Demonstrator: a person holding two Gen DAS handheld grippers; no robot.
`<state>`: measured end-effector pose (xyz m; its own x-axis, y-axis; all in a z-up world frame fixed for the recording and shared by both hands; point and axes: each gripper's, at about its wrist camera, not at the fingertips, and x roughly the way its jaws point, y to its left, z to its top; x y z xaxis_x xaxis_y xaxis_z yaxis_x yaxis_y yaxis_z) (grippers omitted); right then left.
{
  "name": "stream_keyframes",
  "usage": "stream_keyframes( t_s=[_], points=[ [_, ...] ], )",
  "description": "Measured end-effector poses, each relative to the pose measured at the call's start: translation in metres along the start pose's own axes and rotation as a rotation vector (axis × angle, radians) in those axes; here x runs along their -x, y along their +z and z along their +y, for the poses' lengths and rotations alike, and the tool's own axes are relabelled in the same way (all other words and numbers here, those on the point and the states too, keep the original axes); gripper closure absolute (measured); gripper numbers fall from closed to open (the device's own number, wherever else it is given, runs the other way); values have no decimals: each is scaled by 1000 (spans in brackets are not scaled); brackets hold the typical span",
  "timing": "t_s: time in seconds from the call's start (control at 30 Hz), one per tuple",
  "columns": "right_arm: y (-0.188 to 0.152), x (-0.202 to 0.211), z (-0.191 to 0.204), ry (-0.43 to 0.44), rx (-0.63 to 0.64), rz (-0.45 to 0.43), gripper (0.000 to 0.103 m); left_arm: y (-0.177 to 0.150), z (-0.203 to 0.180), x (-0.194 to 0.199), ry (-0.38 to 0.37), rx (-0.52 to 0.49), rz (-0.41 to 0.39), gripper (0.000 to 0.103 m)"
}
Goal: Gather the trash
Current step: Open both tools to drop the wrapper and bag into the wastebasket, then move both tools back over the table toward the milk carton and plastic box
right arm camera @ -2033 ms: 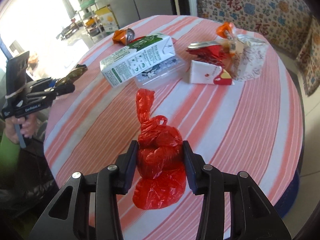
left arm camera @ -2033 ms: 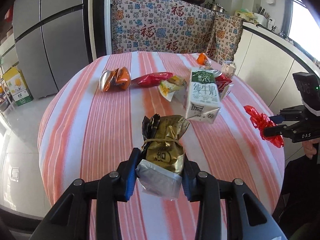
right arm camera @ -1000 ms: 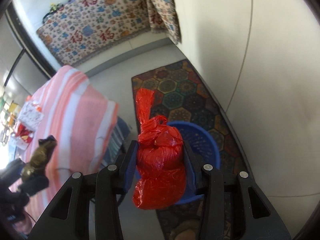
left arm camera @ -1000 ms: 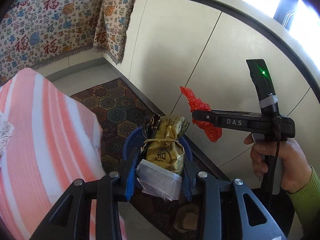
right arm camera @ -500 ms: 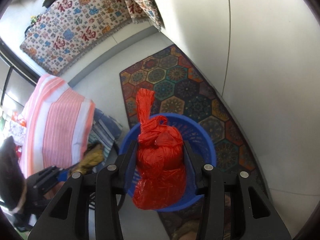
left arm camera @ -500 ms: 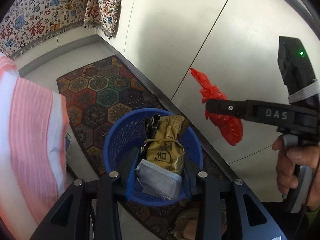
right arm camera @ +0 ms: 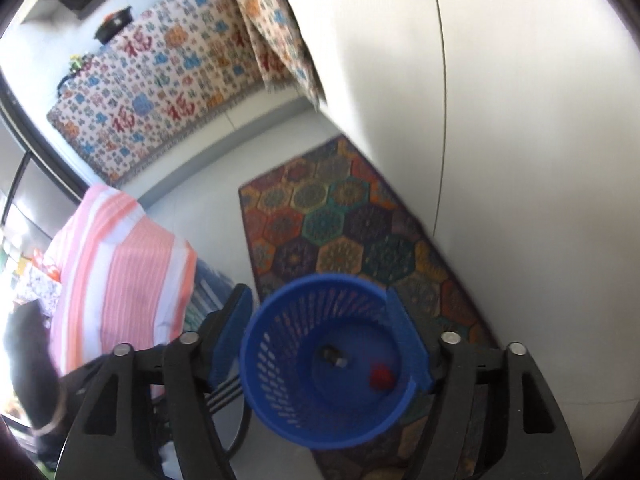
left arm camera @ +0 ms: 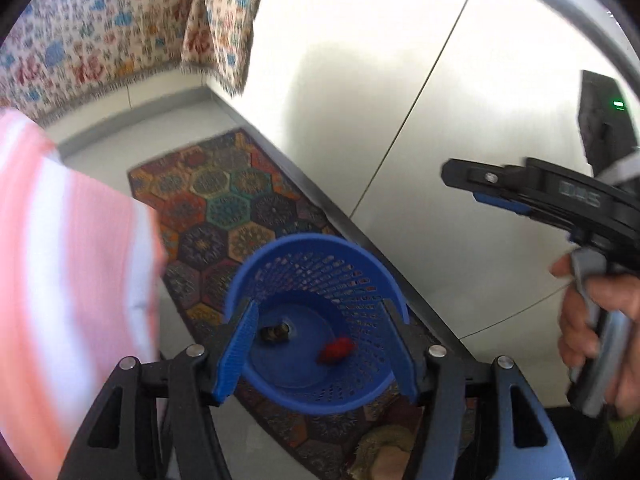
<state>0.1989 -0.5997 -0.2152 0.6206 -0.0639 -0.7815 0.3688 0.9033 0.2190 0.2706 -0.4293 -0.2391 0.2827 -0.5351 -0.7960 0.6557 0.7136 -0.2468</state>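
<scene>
Left tongs (left arm camera: 320, 344): jaws just opened, empty | Right tongs (right arm camera: 320, 340): same | Gold packet (left arm camera: 275, 333), red bag (left arm camera: 337, 351): inside blue basket (left arm camera: 280, 248) (floor) | Remaining: counter (right arm camera: 120, 248) litter, barely visible.

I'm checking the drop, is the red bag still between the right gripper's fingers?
No, the right gripper stands open with nothing between its fingers, and the red bag lies inside the blue basket.

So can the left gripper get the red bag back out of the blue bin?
Probably yes: the left gripper hangs open right above the blue bin, and the red bag lies uncovered at the bottom, though deep down.
</scene>
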Motion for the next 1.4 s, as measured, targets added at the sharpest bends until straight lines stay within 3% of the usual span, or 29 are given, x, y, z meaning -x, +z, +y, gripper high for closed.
stream_keyframes(
  t_s=[0.17, 0.37, 0.5, 0.63, 0.87, 1.07, 1.2, 1.4],
  points=[
    [-7, 30, 37, -19, 77, -114, 26, -32, 5, 75, 38, -35, -81, 40],
    [-38, 59, 128, 19, 252, -204, 19, -96, 45, 148, 159, -5, -106, 39],
    [-79, 66, 205, 151, 353, -177, 14, -137, 83, 187, 262, 29, -112, 39],
    [-125, 52, 285, 244, 491, -86, 14, -171, 124, 223, 356, 78, -131, 39],
    [-165, 14, 360, 250, 600, 53, 14, -219, 195, 269, 490, 183, -139, 39],
    [-183, 3, 385, 247, 644, 79, 10, -234, 243, 320, 472, 261, -209, 39],
    [-188, 2, 390, 249, 653, 85, 10, -211, 270, 352, 404, 229, -268, 24],
    [-188, 1, 392, 246, 648, 80, 10, -158, 292, 347, 284, 105, -193, 23]
  ],
)
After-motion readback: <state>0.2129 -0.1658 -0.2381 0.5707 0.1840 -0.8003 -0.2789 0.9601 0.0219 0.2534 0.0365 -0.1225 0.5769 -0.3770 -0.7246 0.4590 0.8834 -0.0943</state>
